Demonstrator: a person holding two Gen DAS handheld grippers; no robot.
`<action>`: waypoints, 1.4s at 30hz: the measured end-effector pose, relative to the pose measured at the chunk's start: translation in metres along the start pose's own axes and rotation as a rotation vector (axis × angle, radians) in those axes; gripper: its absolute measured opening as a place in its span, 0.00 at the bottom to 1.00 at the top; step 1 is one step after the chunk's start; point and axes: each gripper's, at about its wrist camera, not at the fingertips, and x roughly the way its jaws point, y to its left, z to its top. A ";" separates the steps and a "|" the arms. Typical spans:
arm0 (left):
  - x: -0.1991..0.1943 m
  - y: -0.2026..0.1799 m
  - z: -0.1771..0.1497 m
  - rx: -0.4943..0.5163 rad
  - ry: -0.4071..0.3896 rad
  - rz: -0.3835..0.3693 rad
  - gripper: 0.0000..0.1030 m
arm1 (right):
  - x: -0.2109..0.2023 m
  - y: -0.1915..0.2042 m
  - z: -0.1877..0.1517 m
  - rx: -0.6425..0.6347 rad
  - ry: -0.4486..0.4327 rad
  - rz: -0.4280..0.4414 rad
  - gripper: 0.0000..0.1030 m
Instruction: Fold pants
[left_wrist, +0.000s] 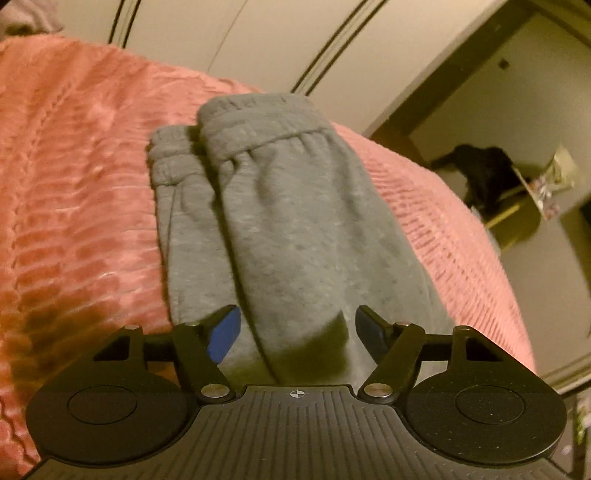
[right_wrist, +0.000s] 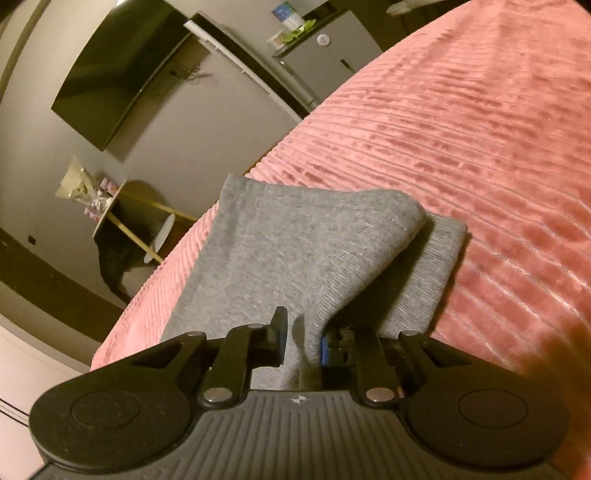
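Grey pants (left_wrist: 280, 221) folded lengthwise on the pink bed (left_wrist: 74, 184), both claws at work.
Left claw (left_wrist: 297, 332) is spread wide over the pants, gripping nothing. Right claw (right_wrist: 301, 343) is pinched on a raised fold of the pants. A TV (right_wrist: 118, 74) and a small side table (right_wrist: 122, 214) sit behind, off the bed. No readable writing anywhere.

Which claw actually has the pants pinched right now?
The right claw: it is closed on a raised fold of the grey pants. The left claw is open around the fabric.
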 end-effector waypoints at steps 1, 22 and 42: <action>0.001 0.002 0.002 0.008 0.001 0.002 0.64 | 0.001 0.001 0.000 -0.012 0.000 -0.001 0.17; -0.025 0.043 0.002 0.105 0.045 0.071 0.24 | -0.002 0.021 -0.012 -0.333 -0.059 -0.248 0.06; -0.052 -0.057 -0.069 0.341 0.004 -0.115 0.80 | -0.021 -0.012 -0.001 -0.053 -0.049 -0.045 0.15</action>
